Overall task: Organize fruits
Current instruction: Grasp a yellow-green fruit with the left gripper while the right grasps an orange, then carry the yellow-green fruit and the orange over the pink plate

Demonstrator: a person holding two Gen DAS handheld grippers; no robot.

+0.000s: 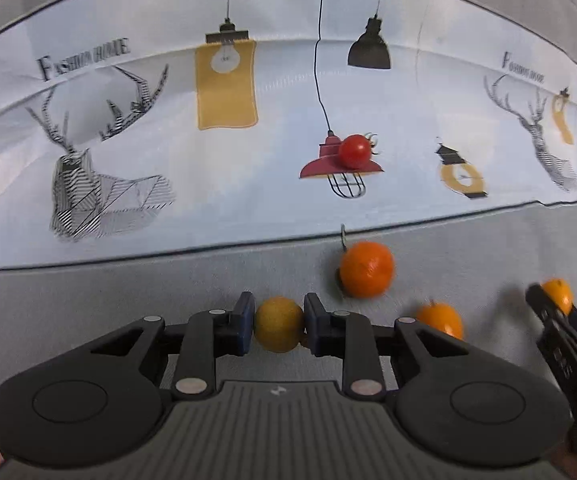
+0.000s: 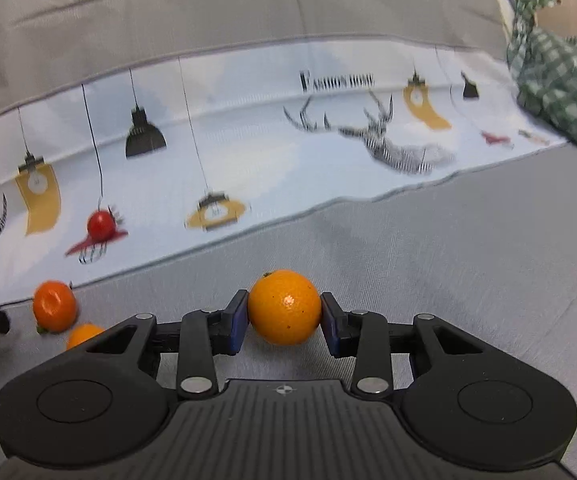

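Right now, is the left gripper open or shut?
Shut: the left gripper has both pads pressed against the small yellow fruit.

A grey fabric surface [image 2: 468, 264] carries a pale printed cloth [image 1: 272, 128] with lamps and deer heads drawn on it. A red tomato [image 1: 354, 151] sits on the cloth; just off the cloth's near edge lie a deep orange mandarin [image 1: 366, 269] and a smaller orange fruit [image 1: 440, 320] nearer still. A green checked cloth [image 2: 556, 76] is bunched at the printed cloth's far right end
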